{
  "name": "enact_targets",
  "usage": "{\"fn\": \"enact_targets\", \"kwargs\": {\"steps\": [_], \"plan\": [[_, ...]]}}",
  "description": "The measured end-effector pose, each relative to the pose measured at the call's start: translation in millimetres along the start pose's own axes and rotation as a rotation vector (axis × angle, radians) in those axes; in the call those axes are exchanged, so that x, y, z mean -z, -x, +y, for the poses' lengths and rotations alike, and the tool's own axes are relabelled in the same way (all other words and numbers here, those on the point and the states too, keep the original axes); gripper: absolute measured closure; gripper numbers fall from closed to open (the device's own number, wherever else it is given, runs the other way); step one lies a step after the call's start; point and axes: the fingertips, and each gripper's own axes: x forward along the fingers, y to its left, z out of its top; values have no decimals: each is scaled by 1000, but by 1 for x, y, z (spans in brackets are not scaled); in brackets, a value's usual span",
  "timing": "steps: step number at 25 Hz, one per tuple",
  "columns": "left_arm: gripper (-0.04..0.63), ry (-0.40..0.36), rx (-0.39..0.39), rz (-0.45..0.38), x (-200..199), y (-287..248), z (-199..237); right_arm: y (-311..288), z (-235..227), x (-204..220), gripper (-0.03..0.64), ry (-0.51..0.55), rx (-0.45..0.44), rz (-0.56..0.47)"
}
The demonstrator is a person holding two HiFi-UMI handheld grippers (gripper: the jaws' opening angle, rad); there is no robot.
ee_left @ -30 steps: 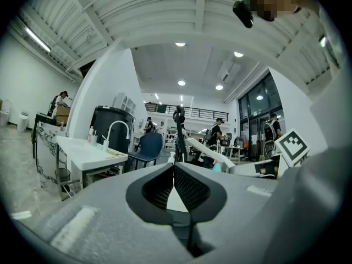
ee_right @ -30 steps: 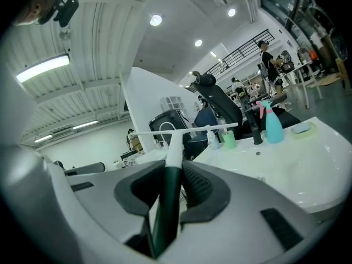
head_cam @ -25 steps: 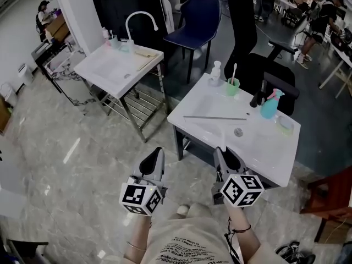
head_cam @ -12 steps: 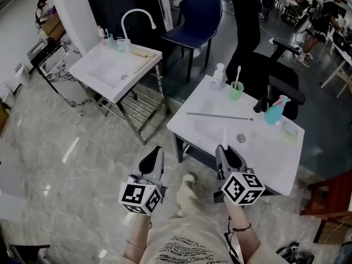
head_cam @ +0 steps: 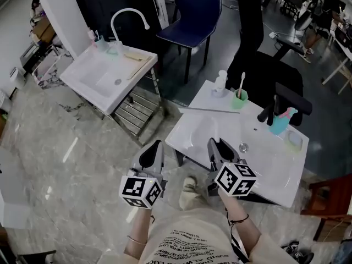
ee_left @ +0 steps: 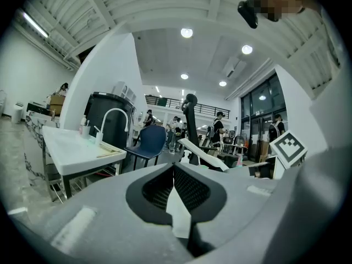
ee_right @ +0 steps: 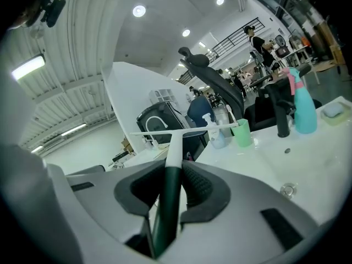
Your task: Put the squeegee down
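The squeegee (ee_right: 168, 188) has a dark green handle, a white neck and a long thin blade (ee_right: 187, 130). My right gripper (ee_right: 171, 168) is shut on the handle, and the blade sticks out ahead, held level. In the head view the right gripper (head_cam: 217, 147) hovers over the near left part of the white sink top (head_cam: 269, 166), with the squeegee blade (head_cam: 209, 110) above its far left edge. My left gripper (head_cam: 153, 154) is off the sink's left side over the floor. In the left gripper view the left gripper (ee_left: 174, 168) has its pads meeting with nothing held.
On the sink top stand a soap bottle (head_cam: 220, 83), a green cup with a toothbrush (head_cam: 239, 99), a black faucet (head_cam: 270, 111), a teal spray bottle (head_cam: 281, 121) and a soap dish (head_cam: 295, 139). A second sink (head_cam: 104, 73) stands to the left; a blue chair (head_cam: 192, 15) and a black office chair (head_cam: 275, 76) stand behind.
Both grippers have moved forward toward the white sink. The right one, with the squeegee, now reaches over the sink top's near edge. The person's foot has stepped forward.
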Motion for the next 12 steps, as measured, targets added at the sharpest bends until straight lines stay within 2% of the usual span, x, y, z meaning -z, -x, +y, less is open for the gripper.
{"fn": "enact_targets", "kwargs": {"steps": [5, 12], "plan": [[572, 1, 2, 25, 1, -36, 13, -35, -7, -3, 522, 11, -1, 31], [572, 11, 10, 58, 8, -82, 28, -76, -22, -7, 522, -25, 23, 55]]}}
